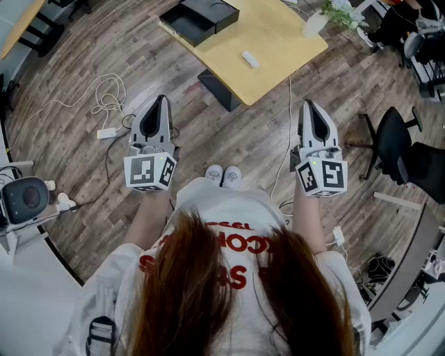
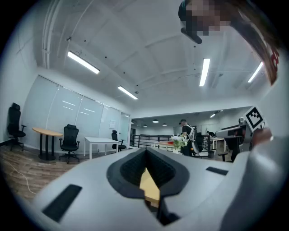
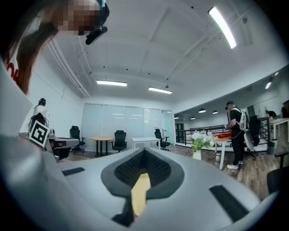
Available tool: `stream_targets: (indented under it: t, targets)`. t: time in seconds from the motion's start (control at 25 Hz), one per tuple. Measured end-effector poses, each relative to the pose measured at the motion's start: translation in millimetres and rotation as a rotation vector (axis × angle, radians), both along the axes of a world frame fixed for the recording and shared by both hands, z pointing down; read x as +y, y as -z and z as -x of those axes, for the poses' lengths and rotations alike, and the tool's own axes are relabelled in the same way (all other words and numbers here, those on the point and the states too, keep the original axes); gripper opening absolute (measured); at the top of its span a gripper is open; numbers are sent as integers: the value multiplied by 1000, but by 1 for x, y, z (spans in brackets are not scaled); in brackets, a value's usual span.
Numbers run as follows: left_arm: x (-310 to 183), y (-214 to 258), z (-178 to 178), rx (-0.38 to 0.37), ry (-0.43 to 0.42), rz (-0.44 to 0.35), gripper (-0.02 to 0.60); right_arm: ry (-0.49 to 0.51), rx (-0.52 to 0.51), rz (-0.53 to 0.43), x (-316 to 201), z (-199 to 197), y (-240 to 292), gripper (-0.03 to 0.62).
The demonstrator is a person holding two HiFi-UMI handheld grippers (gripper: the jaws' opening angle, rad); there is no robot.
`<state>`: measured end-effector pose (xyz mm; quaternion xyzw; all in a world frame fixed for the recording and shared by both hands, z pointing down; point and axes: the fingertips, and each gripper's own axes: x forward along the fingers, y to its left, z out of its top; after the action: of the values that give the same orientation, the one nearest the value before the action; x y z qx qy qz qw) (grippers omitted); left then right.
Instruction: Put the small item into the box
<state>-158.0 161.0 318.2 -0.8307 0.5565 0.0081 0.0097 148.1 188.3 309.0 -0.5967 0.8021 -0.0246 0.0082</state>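
Observation:
Ahead of me a wooden table (image 1: 278, 42) carries an open black box (image 1: 200, 18) at its left end. A small white item (image 1: 249, 59) lies alone on the tabletop nearer me. Both grippers are held at waist height above the floor, short of the table and pointing toward it. My left gripper (image 1: 163, 99) has its jaws together with nothing in them. My right gripper (image 1: 307, 103) is also shut and empty. In the left gripper view the left gripper (image 2: 145, 151) shows its dark pads meeting; in the right gripper view the right gripper (image 3: 143, 152) looks the same.
A vase of flowers (image 1: 317, 23) stands at the table's right corner. A black office chair (image 1: 391, 142) is on my right. A white cable (image 1: 104, 97) and adapter lie on the floor to the left, near a white device (image 1: 26, 198). A person (image 3: 235, 133) stands far off.

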Motion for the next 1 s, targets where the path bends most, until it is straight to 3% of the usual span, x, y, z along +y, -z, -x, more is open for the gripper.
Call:
stream_targets:
  t: [0.28, 0.72, 1.0]
  targets:
    - [7, 5, -13, -12, -7, -13, 6, 24, 5, -10, 8, -4, 3, 4]
    - [9, 9, -18, -28, 44, -28, 6, 95, -85, -45, -4, -12, 6, 5]
    - [-19, -1, -16, -20, 41, -10, 6, 95, -90, -30, -29, -7, 0, 5]
